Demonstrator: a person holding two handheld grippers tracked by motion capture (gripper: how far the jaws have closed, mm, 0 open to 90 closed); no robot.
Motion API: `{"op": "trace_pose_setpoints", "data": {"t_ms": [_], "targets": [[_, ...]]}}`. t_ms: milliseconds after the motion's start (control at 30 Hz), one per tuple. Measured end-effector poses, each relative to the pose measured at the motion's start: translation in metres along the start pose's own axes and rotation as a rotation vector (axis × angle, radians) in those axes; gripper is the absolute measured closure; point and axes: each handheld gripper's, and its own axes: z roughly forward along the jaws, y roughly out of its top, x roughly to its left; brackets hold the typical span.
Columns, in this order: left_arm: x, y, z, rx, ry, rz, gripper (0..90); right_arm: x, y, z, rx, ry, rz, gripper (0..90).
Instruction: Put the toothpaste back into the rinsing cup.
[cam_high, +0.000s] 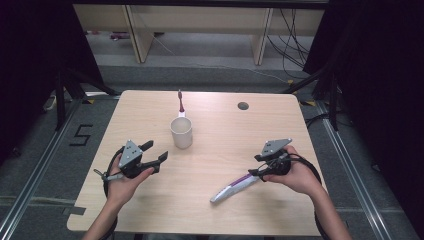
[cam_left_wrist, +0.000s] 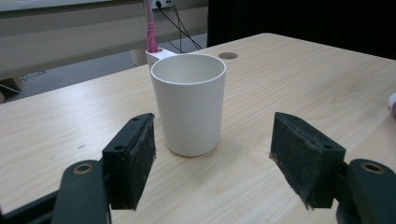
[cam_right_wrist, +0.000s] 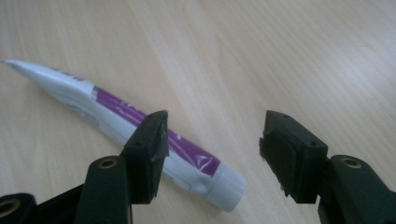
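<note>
Two grippers are both open: the left gripper (cam_high: 156, 153) points at the white cup (cam_high: 181, 132), which stands upright near the table's (cam_high: 150, 210) middle just ahead between its jaws, a pink toothbrush (cam_high: 180, 101) rising from a holder on its far side. The right gripper (cam_high: 256, 165) hovers at the cap end of the toothpaste tube (cam_high: 235, 187), which lies flat, its long axis slanting toward the near edge. In the right gripper view one jaw hides part of the tube (cam_right_wrist: 121, 112), and its print is too blurred to read.

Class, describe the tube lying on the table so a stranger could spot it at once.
On the wooden table, look near the front right, beside the right claw. There lies the toothpaste tube, flat, white and purple with a white cap; the white cup nearby stands upright.
</note>
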Motion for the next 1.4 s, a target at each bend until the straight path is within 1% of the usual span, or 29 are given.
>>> {"op": "trace_pose_setpoints", "data": {"t_ms": [33,67,133,167,200,300,333,400,467,500,567,600,633,700,733,767,800,833,867,900,933,967,1000,1033,1167,1200,1233,1300,1400], "targets": [[0.000,-0.002,0.000,-0.011,-0.008,-0.004,30.4,0.000,0.003,0.001,0.029,0.019,-0.036,42.0],[-0.001,-0.003,-0.001,-0.001,-0.002,0.000,30.4,0.000,0.003,0.001,0.029,0.019,-0.036,42.0],[-0.001,-0.006,-0.002,-0.006,-0.006,0.002,30.4,0.000,0.006,0.001,0.048,0.028,-0.051,42.1],[-0.001,-0.007,-0.003,-0.005,-0.003,0.001,30.4,0.000,0.008,0.002,0.061,0.046,-0.059,42.1],[-0.001,-0.008,-0.003,-0.006,-0.003,-0.001,30.4,0.000,0.010,0.003,0.067,0.055,-0.088,42.2],[-0.001,-0.012,-0.005,-0.002,0.001,-0.005,30.4,0.000,0.014,0.004,0.098,0.084,-0.135,42.2],[0.000,-0.013,-0.006,0.003,0.002,0.001,30.4,0.000,0.016,0.005,0.111,0.095,-0.147,42.2],[0.000,-0.015,-0.006,0.003,0.002,-0.002,30.4,0.000,0.019,0.007,0.144,0.119,-0.181,42.2],[0.000,-0.017,-0.006,0.007,0.003,-0.005,30.4,0.001,0.022,0.009,0.170,0.144,-0.200,42.2],[0.000,-0.018,-0.006,0.011,0.004,-0.007,30.4,0.001,0.023,0.012,0.186,0.154,-0.227,42.1],[0.000,-0.019,-0.006,0.013,0.005,-0.008,30.4,0.003,0.026,0.014,0.222,0.178,-0.259,42.1],[0.000,-0.020,-0.005,0.006,0.001,-0.011,30.4,0.005,0.027,0.015,0.242,0.186,-0.261,41.8],[-0.001,-0.020,-0.006,0.014,0.005,-0.011,30.5,0.006,0.028,0.016,0.255,0.191,-0.259,41.5],[-0.001,-0.021,-0.005,0.013,0.006,-0.013,30.5,0.007,0.030,0.020,0.281,0.211,-0.312,41.3],[-0.001,-0.021,-0.004,0.008,0.003,-0.015,30.5,0.009,0.031,0.020,0.297,0.194,-0.297,41.3],[-0.001,-0.021,-0.005,0.014,0.004,-0.015,30.5,0.009,0.032,0.020,0.329,0.179,-0.300,41.3],[-0.001,-0.021,-0.005,0.017,0.004,-0.012,30.5,0.009,0.033,0.022,0.323,0.184,-0.308,41.3],[-0.001,-0.022,-0.004,0.011,0.002,-0.012,30.5,0.012,0.034,0.021,0.338,0.183,-0.288,41.2],[-0.001,-0.022,-0.004,0.012,-0.001,-0.014,30.5,0.011,0.035,0.023,0.330,0.192,-0.319,41.3],[-0.001,-0.022,-0.004,0.014,0.004,-0.014,30.5,0.011,0.036,0.024,0.332,0.198,-0.331,41.3],[-0.001,-0.023,-0.004,0.012,0.004,-0.016,30.5,0.014,0.037,0.024,0.353,0.191,-0.307,41.3],[-0.001,-0.023,-0.004,0.012,0.003,-0.016,30.5,0.013,0.038,0.025,0.353,0.201,-0.342,41.3],[-0.001,-0.023,-0.004,0.012,0.004,-0.018,30.5,0.013,0.040,0.027,0.354,0.208,-0.362,41.3],[-0.001,-0.023,-0.004,0.020,0.007,-0.017,30.5,0.015,0.040,0.026,0.372,0.197,-0.346,41.4],[-0.001,-0.024,-0.003,0.016,0.006,-0.024,30.5,0.019,0.045,0.032,0.405,0.209,-0.396,41.9],[-0.001,-0.024,-0.003,0.016,0.006,-0.024,30.5,0.021,0.046,0.033,0.422,0.211,-0.398,42.2],[-0.001,-0.025,-0.003,0.011,0.001,-0.025,30.5,0.021,0.047,0.035,0.417,0.217,-0.425,42.4],[-0.001,-0.025,-0.003,0.011,0.002,-0.025,30.5,0.024,0.049,0.039,0.442,0.221,-0.440,42.6],[-0.001,-0.025,-0.004,0.022,0.008,-0.020,30.5,0.027,0.051,0.044,0.462,0.227,-0.474,43.1]]}}
